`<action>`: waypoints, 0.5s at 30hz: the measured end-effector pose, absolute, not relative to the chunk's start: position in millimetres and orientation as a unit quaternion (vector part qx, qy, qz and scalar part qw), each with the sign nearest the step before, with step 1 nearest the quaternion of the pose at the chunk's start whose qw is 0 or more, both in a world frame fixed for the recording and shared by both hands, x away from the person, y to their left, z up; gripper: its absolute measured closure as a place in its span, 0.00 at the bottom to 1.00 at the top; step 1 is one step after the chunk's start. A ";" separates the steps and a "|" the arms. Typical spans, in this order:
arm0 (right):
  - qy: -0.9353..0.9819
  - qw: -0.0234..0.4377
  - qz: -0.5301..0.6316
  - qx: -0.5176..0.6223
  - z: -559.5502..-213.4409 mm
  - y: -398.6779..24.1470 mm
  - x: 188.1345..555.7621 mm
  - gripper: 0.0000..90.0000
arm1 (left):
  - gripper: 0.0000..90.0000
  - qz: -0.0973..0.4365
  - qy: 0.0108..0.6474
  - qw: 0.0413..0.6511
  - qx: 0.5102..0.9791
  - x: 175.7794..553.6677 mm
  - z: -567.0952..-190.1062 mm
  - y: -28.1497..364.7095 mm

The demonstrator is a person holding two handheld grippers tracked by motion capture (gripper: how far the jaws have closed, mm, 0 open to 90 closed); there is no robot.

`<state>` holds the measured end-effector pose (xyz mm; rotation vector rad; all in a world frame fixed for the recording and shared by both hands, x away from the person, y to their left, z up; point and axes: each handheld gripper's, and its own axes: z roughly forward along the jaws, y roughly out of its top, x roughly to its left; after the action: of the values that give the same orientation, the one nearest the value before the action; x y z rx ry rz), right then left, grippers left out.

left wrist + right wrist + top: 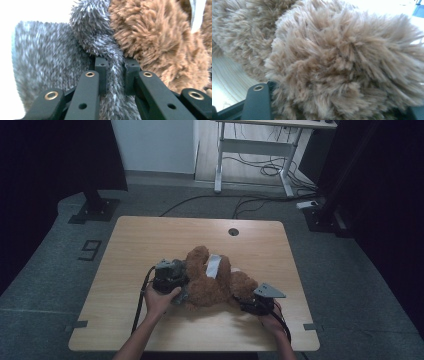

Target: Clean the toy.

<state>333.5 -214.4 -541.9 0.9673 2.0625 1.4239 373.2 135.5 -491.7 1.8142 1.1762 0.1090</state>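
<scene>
The teddy bear (212, 282), brown and shaggy, lies near the middle of the wooden bench (150, 240), between the person's two hands. A grey fuzzy cloth (47, 65) is wrapped about it, and a pale band of that cloth crosses the bear's body in the high view.

The left claw (116, 71) sits at the bear's left side, its jaws closed narrowly on a twisted strand of the grey cloth, with the brown fur just beside the right-hand jaw. The left hand (160, 300) grips the tool from below.

The right claw (250, 302) is at the bear's lower right end, pressed into a brown furry limb (342, 65). Fur covers the space between the jaws, which stand partway apart and appear to clasp the limb. The right hand (272, 320) rests near the bench's front edge.
</scene>
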 end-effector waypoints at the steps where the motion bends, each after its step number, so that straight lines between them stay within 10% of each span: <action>1: 0.748 0.227 0.517 0.350 -541.9 -213.7 333.3 0.35 | 0.86 0.038 0.485 0.465 0.740 374.6 -497.3 138.0; 15: 0.751 0.229 0.514 0.347 -541.3 -213.0 332.7 0.35 | 0.86 0.130 0.547 0.382 0.733 369.6 -517.9 212.5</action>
<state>332.7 -213.0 -541.3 0.9552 2.0667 1.4146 369.6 212.5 -517.9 1.8712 1.3957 0.3308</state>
